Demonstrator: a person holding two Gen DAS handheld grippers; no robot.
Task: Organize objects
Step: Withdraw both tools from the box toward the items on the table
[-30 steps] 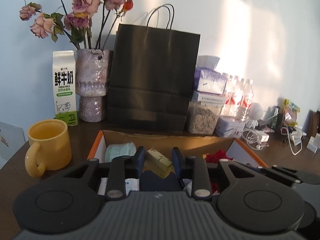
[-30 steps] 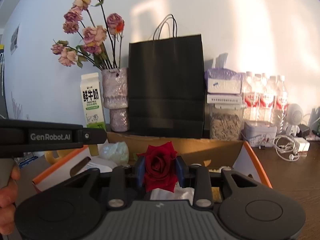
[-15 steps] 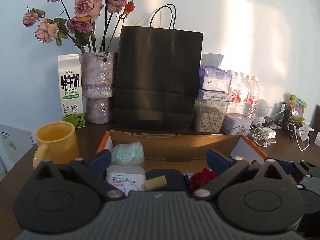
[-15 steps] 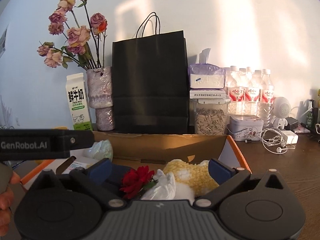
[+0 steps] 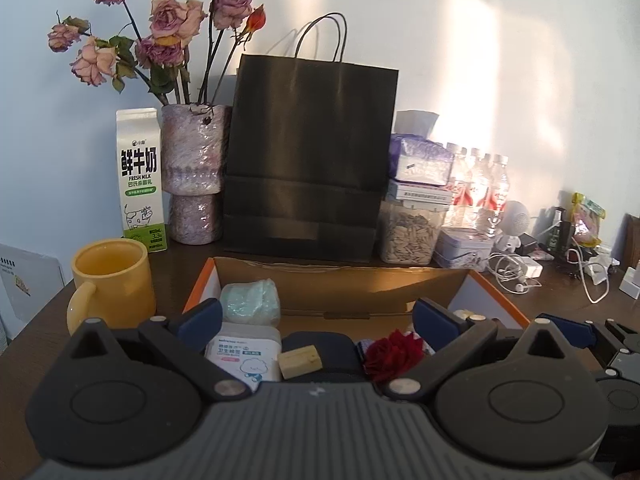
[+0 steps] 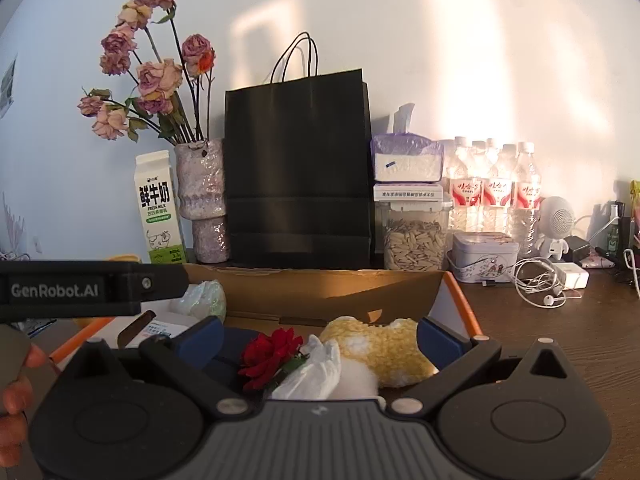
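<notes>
An open cardboard box [image 5: 360, 280] with orange edges sits in front of me. In it lie a red rose [image 5: 394, 354], a small tan block [image 5: 300, 360], a white wipes pack [image 5: 244, 350], a pale green bundle [image 5: 251, 302] and a dark pouch [image 5: 320, 344]. My left gripper [image 5: 316, 314] is open and empty above the box. In the right wrist view the rose [image 6: 272, 354] lies beside a white plastic wrap [image 6: 316, 368] and a yellow fluffy cloth [image 6: 380, 346]. My right gripper [image 6: 318, 332] is open and empty above them.
A yellow mug [image 5: 112, 280] stands left of the box. Behind it are a milk carton [image 5: 140, 180], a vase of dried roses [image 5: 192, 172], a black paper bag [image 5: 308, 160], a seed jar [image 5: 410, 236], a tin [image 5: 464, 248], water bottles [image 6: 496, 188] and earphone cables [image 6: 540, 284].
One second ago my left gripper held the tan block and my right held the rose. Both opened; block and rose now lie in the box, and both grippers pulled back slightly.
</notes>
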